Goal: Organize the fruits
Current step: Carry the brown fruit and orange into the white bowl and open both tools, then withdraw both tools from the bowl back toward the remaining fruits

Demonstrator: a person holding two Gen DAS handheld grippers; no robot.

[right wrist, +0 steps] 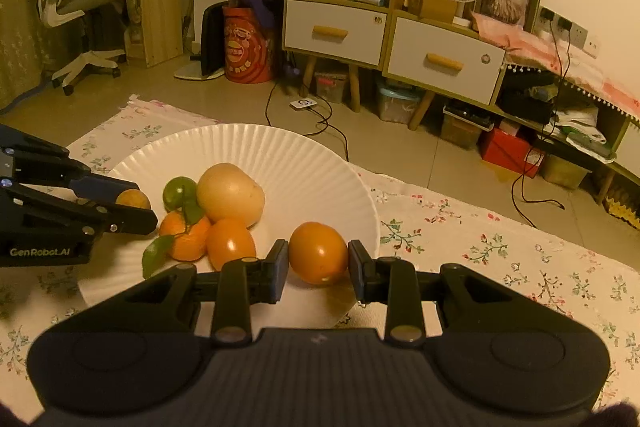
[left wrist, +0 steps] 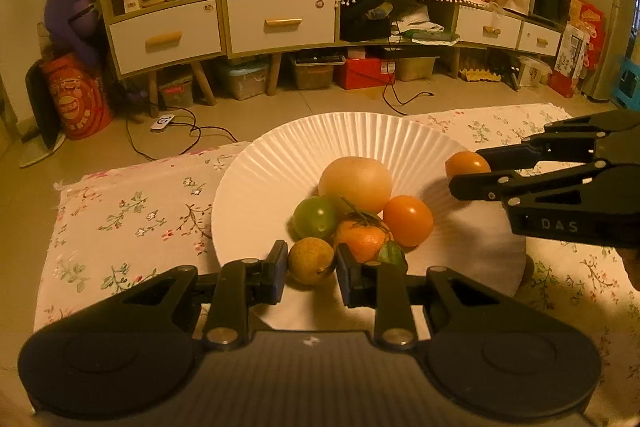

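Cluttered shelving with white drawers lines the far wall of a warmly lit room; cables trail across the tiled floor. Nearer, a floral cloth (left wrist: pixel 132 211) covers the bench, and a white paper plate (left wrist: pixel 280 163) sits on it, reaching to the bench's far edge.

At the plate's middle lies a cluster of fruit: a pale pomelo (left wrist: pixel 355 184), a green lime (left wrist: pixel 315 218), an orange tomato (left wrist: pixel 408 220) and a leafy tangerine (left wrist: pixel 362 239), all touching.

The left gripper (left wrist: pixel 311 263) has its fingers closed on a small yellowish fruit (left wrist: pixel 311 261) over the near side of the plate, just beside the cluster.

The right gripper (right wrist: pixel 318 261) has its fingers closed on an orange fruit (right wrist: pixel 318 253) over the plate's right edge, apart from the cluster.
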